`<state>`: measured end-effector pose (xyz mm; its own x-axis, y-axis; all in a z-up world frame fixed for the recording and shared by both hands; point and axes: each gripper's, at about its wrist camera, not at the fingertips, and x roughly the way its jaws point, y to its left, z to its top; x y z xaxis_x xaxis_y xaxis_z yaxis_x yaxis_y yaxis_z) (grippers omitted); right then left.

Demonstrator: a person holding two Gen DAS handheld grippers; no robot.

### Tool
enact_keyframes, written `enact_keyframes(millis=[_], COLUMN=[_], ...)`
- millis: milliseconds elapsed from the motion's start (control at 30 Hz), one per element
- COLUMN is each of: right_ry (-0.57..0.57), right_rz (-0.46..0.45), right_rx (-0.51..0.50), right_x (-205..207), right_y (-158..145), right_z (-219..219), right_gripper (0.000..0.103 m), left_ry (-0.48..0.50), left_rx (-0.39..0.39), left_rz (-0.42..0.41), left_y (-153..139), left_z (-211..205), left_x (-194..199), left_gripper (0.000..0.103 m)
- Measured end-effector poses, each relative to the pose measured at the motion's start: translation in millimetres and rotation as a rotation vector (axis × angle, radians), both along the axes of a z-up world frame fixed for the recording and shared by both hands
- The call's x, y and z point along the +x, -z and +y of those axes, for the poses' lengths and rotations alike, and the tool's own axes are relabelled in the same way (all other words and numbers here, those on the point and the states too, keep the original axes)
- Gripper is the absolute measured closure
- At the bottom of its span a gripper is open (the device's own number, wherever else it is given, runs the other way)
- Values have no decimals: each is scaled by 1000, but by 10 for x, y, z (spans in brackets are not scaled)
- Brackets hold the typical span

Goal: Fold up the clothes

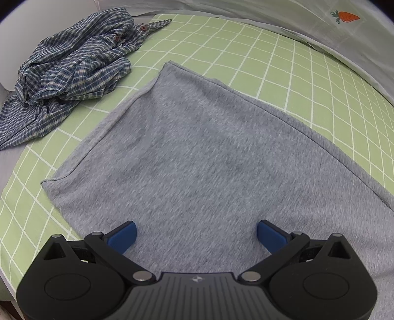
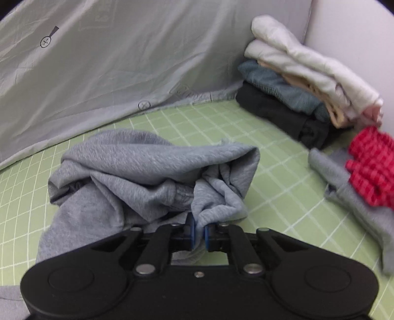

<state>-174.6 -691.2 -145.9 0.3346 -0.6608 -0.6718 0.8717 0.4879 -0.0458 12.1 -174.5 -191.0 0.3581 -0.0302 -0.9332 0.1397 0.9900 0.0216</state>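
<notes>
Grey garment (image 1: 197, 157) lies spread flat on the green checked sheet (image 1: 270, 61), one hemmed edge running along its far-left side, a seam along the right. In the right wrist view the same grey fabric (image 2: 152, 172) is bunched and lifted into a rumpled fold, with a pinch of it caught between the blue pads (image 2: 190, 232) of the right gripper (image 2: 199, 232); jaws closed down to a narrow slit on the cloth. Left gripper (image 1: 196, 233) hovers low over the near part of the flat grey panel, jaws spread wide, blue fingertips (image 1: 124, 236) well apart and clamping nothing; can't tell if the tips touch the fabric. Outward: a crumpled blue plaid shirt (image 1: 69, 73) with brown buttons sits at the far-left of the sheet, just beside the grey garment's corner but apart from it. On the right wrist side, a stack of folded clothes (image 2: 303, 81) stands in the far corner: black at the bottom, then grey-blue, beige, white on top. Near it, a red checked item (image 2: 371, 165) lies on another grey piece (image 2: 344, 187), blurred. A pale grey cover (image 2: 110, 61) with small printed motifs rises behind the sheet; a carrot print (image 1: 346, 16) shows on it in the left wrist view.
</notes>
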Motion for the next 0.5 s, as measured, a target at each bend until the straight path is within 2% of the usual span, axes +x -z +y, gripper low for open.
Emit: enact_keyframes(millis=[167, 233, 333, 500], right_ry=[4, -9, -105, -426], right_rz=[-3, -37, -138, -169], right_rx=[-354, -455, -501, -277], right_x=[249, 342, 528, 1102], right_y=[-682, -922, -1220, -908], right_z=[-91, -68, 80, 834], right_gripper=[96, 96, 96, 96], left_ry=[4, 6, 8, 9], left_rx=[-5, -6, -7, -8], left_rz=[3, 3, 1, -1], left_y=[-3, -6, -9, -8], left_z=[1, 1, -3, -10], left_x=[21, 23, 25, 29], left_gripper=[0, 0, 0, 0])
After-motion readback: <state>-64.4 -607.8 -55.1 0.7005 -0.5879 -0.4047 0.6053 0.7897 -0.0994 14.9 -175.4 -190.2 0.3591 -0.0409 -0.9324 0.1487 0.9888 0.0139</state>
